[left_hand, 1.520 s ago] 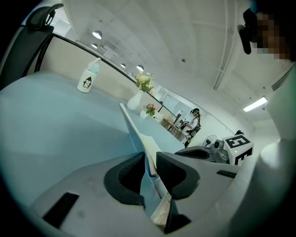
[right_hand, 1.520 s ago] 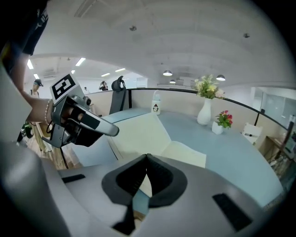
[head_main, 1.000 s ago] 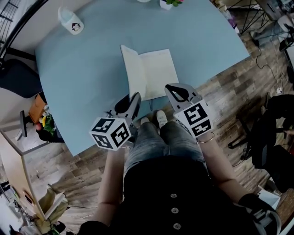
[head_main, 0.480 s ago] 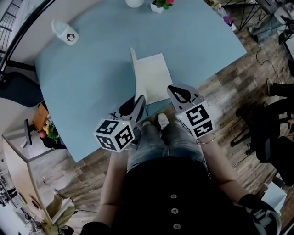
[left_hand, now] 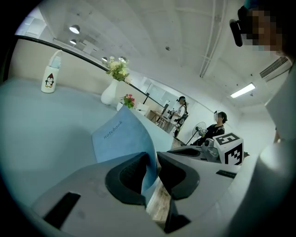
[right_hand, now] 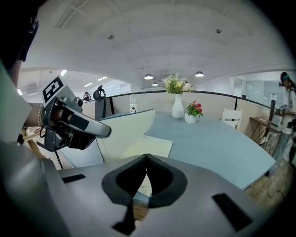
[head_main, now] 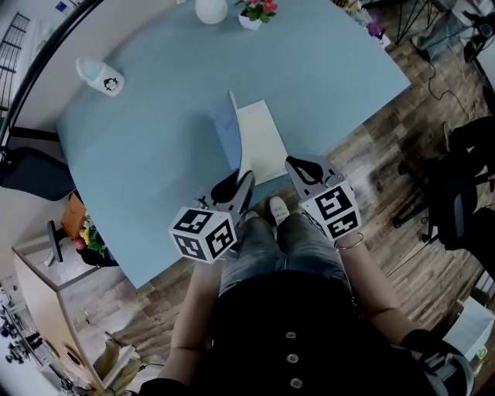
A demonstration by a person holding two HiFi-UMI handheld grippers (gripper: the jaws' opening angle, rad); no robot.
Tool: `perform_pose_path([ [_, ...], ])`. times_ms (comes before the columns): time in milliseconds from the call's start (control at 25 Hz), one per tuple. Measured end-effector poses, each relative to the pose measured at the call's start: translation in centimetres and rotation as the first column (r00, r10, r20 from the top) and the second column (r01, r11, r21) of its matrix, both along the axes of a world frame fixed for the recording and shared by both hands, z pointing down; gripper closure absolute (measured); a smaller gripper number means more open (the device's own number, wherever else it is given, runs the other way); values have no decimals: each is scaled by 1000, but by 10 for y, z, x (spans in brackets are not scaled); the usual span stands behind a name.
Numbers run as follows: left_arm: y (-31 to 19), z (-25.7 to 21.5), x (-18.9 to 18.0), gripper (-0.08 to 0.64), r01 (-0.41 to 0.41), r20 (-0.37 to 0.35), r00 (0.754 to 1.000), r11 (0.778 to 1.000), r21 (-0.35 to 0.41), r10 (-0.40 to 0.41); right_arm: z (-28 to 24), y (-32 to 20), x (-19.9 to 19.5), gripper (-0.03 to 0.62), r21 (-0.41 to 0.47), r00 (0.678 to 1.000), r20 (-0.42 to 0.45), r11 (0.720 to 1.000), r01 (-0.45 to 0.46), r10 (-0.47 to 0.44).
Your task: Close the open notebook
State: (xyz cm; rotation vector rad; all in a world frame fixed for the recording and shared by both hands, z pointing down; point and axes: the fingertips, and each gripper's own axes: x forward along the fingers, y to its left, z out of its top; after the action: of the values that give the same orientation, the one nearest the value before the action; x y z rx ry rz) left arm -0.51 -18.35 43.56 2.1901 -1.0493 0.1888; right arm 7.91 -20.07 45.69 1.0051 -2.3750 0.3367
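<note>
Half done: left gripper [left_hand: 154, 159] pinches notebook cover [head_main: 225, 138] upright at table's [head_main: 155, 139] near edge; lowering remains; right gripper [right_hand: 147, 159] closed, empty.

A pale blue table [head_main: 155, 131] stood on wood-plank floor [head_main: 379, 147], with black chairs [head_main: 464, 193] at three o'clock.

Blue table [head_main: 155, 131] held a notebook [head_main: 259, 143] at its near edge. A bottle [head_main: 100, 76], vase [head_main: 210, 9] and flowerpot [head_main: 249, 21] stood near its far edge.
</note>
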Motion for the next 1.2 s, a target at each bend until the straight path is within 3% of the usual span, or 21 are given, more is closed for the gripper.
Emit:
perform_pose_path([
  [440,-11,20,31,494,-97,39,994,994,-41,99,16,-3,20,589,-40,998,-5,998,-57,57],
  [1200,-16,62,67,476,-163,128,976,980,-116,178,41,0,48,589,-100,997,-8,992,-83,83],
])
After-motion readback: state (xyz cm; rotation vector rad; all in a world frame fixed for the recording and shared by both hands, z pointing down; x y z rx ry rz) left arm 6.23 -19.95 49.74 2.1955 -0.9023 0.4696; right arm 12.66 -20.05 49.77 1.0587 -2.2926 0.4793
